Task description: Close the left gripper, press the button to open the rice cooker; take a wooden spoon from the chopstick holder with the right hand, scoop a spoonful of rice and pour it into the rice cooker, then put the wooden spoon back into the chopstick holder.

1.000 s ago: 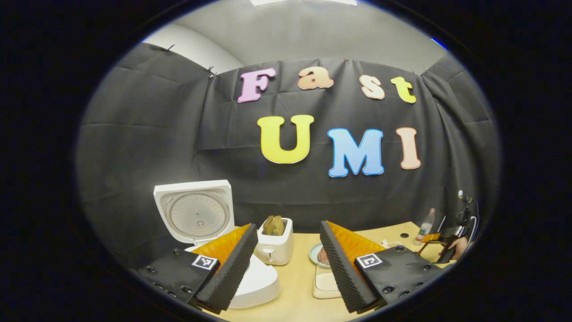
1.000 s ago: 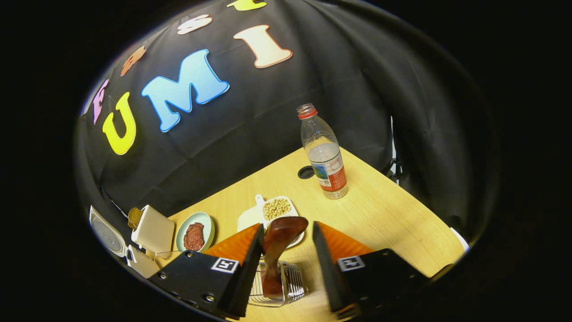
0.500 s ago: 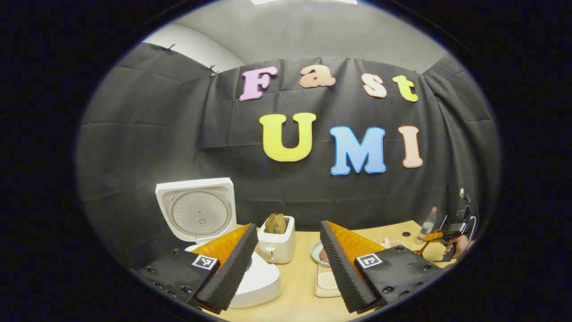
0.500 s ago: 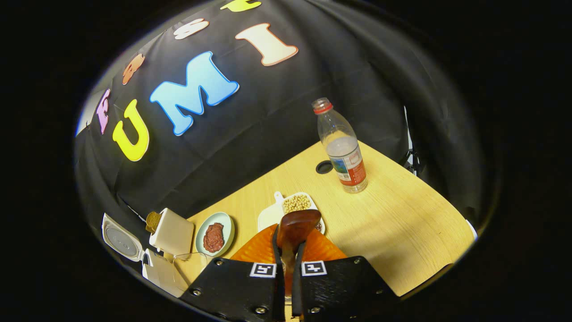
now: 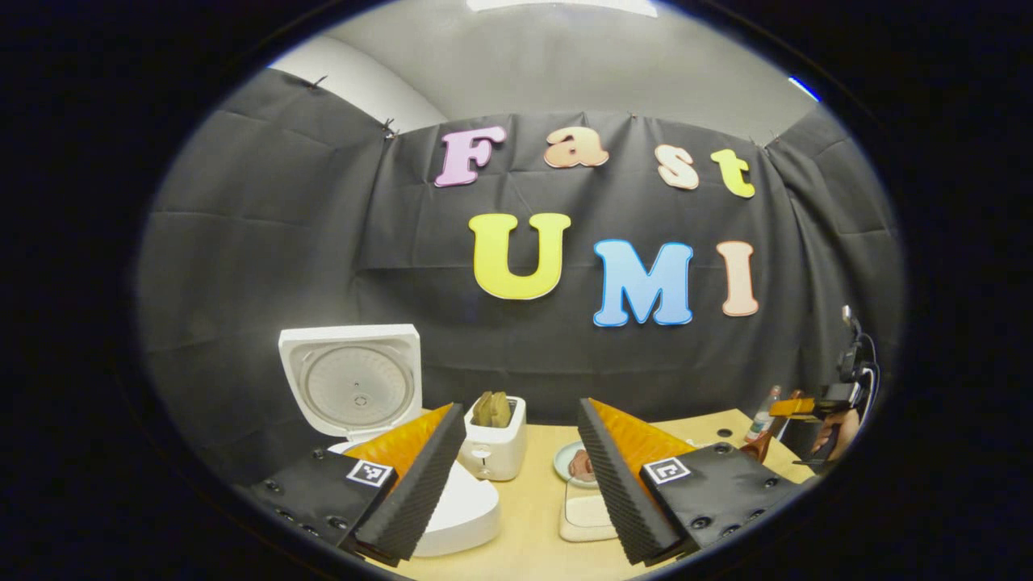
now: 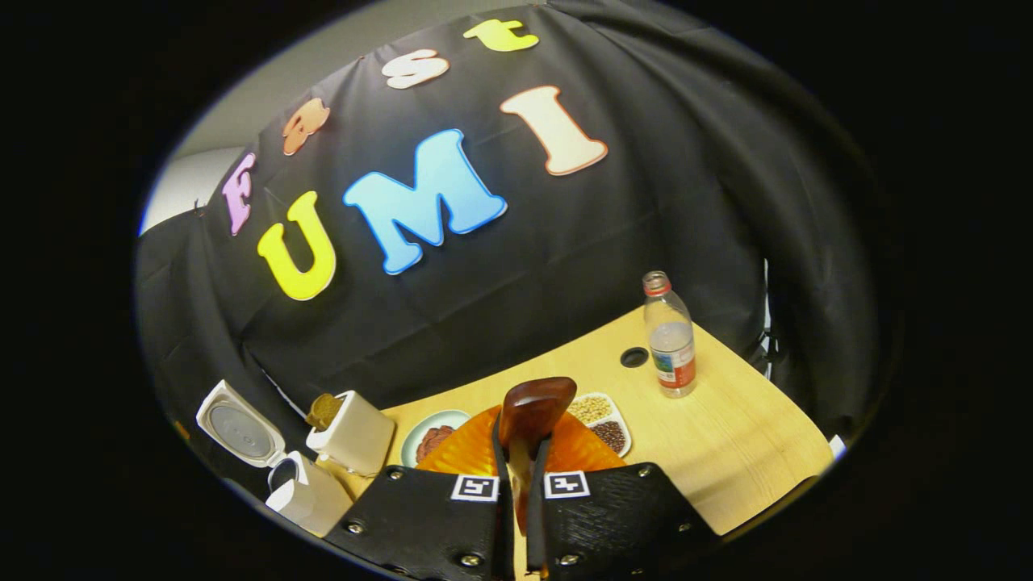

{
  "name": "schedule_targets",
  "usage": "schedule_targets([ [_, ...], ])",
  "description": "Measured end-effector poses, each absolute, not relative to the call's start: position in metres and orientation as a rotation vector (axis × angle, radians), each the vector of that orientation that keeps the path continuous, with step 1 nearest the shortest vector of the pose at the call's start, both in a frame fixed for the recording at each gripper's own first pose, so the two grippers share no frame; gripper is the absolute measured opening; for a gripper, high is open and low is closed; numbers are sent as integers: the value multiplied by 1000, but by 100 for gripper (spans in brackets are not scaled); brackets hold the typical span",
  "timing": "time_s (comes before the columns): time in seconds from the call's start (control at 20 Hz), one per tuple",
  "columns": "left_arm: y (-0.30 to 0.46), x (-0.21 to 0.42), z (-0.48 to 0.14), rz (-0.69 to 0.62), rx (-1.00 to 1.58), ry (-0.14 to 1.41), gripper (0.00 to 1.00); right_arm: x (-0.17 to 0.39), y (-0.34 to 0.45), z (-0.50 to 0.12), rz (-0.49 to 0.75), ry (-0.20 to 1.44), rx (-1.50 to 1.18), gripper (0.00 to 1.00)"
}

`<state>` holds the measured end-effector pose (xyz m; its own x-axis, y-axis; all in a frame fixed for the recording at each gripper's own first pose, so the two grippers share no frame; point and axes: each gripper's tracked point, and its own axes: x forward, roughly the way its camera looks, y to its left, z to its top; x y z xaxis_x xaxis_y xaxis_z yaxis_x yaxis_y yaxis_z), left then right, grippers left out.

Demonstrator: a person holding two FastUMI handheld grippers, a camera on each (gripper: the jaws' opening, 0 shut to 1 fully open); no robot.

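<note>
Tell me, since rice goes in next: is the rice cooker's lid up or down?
Up. The rice cooker has its lid standing upright, round inner plate facing the left gripper view.

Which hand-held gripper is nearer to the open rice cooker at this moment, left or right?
Left. The left hand-held gripper hangs open right beside the rice cooker. The right hand-held gripper, shut on the wooden spoon, is far across the table.

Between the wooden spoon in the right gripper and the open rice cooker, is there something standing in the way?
Yes. In the right gripper view, the toaster and a plate of meat sit between the wooden spoon, held in the right gripper, and the rice cooker. Carried above them, it should pass.
</note>
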<state>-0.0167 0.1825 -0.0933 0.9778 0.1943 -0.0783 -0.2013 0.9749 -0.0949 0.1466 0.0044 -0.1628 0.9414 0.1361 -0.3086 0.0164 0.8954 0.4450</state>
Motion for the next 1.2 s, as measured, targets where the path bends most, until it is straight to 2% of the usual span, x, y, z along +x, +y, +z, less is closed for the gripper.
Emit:
schedule_targets([
  [0.25, 192, -22, -99, 197, -103, 75, 96, 144, 72, -127, 213, 307, 449, 6],
  [0.55, 201, -32, -97, 199, -90, 59, 97, 154, 146, -139, 323, 325, 356, 6],
  [0.9, 210, -32, -106, 203, -98, 58, 97, 175, 201, -205, 334, 395, 159, 6],
  [1.2, 235, -41, -116, 257, -102, 69, 98, 186, 224, -251, 300, 379, -84, 6],
])
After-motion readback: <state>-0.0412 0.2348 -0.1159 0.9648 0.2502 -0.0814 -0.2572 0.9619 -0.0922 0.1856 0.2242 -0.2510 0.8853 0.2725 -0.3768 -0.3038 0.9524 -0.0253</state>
